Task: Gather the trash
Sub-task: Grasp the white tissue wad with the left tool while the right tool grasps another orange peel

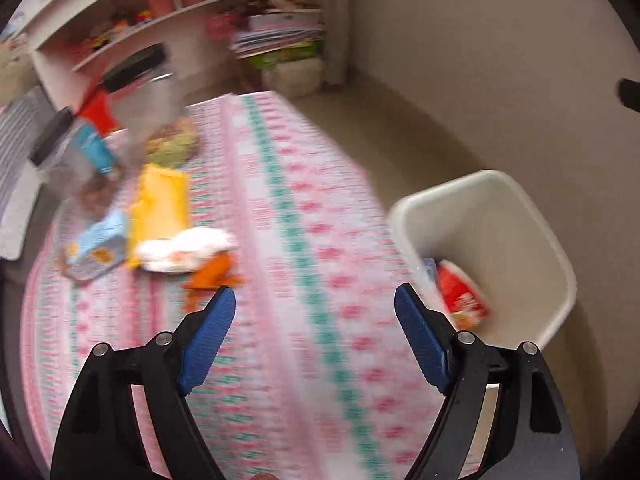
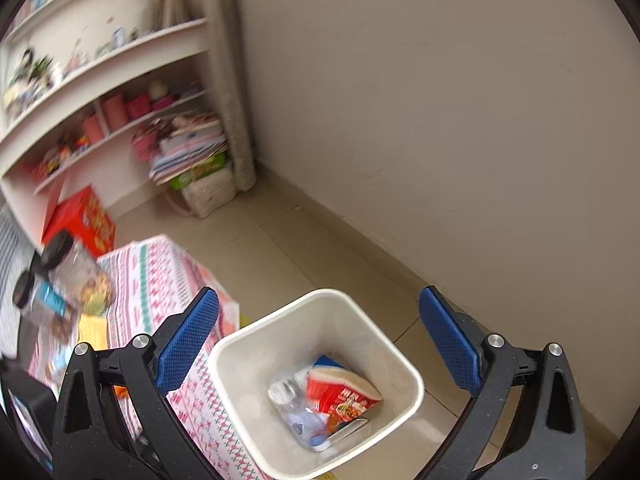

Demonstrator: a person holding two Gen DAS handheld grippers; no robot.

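Covering the table (image 1: 288, 240) is a pink and green patterned cloth, with a white waste bin (image 2: 384, 344) on the floor just beside it. Both the left gripper (image 1: 315, 300) and right gripper (image 2: 319, 300) hang spread wide, holding nothing. A red instant-noodle cup (image 2: 344, 390) and clear plastic bottle (image 2: 294, 404) lie inside the bin; a yellow packet (image 1: 162, 200), white crumpled wrapper (image 1: 188, 250) and orange scrap (image 1: 212, 276) lie on the cloth.
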